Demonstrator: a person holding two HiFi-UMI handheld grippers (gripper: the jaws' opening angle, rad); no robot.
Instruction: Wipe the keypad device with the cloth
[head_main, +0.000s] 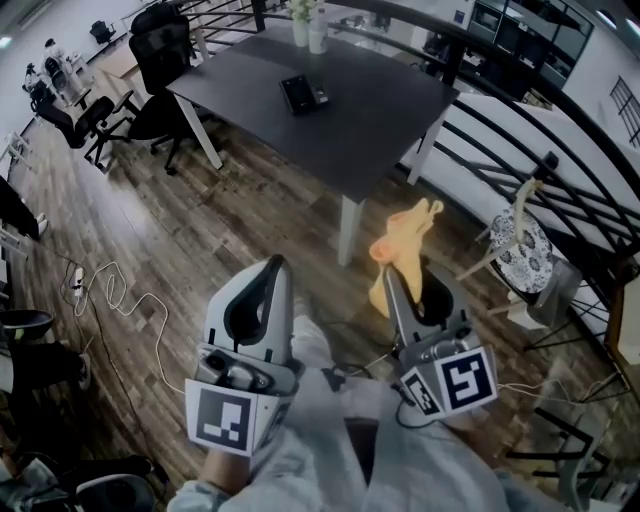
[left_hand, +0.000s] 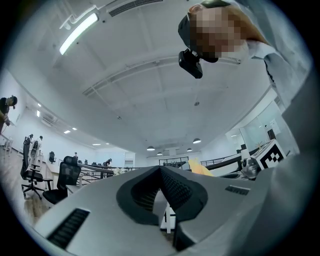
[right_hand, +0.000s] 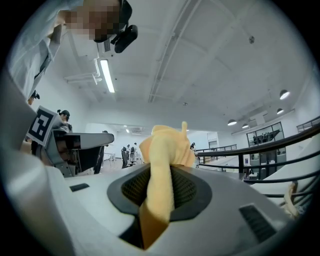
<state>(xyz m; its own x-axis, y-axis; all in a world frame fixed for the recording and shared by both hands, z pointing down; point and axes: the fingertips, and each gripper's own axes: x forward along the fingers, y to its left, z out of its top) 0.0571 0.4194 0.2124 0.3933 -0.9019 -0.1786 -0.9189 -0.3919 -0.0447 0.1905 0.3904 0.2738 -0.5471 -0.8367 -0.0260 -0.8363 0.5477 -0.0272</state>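
On the table ahead of me: a black rectangular keypad device (head_main: 303, 93) lies flat near the middle of the dark grey rectangular table (head_main: 370, 120), well apart from both my grippers.
Containers: 2 white pots (head_main: 309, 30) stand side by side at the table's far edge, beyond the keypad device. A bit of pale green shows above them, too small for me to name.
Left gripper (head_main: 276, 262) (left_hand: 161, 171): I hold it low over the wooden plank floor (head_main: 200, 230), short of the table. Its jaws are pressed together at the tips, with nothing between them.
Right gripper (head_main: 392, 272) (right_hand: 162, 172): it sits just beside the left one, also short of the table, with its jaws clamped on a yellow fleecy cloth (head_main: 405, 235) (right_hand: 167, 145).
Cloth: in the right gripper view it bunches above the jaw tips, and a strip of it runs down through the gap behind them. In the head view it sticks out ahead of the jaws, over the floor and near the table's white leg (head_main: 347, 228).
Left of the table: black office chairs (head_main: 165, 50) stand on the floor, one drawn up to the table's far corner.
Floor on my left: a white cable (head_main: 115, 290) lies in loose loops.
Right side: a black metal railing (head_main: 560, 190) curves past the table, with a round patterned stool (head_main: 522, 245) against it.
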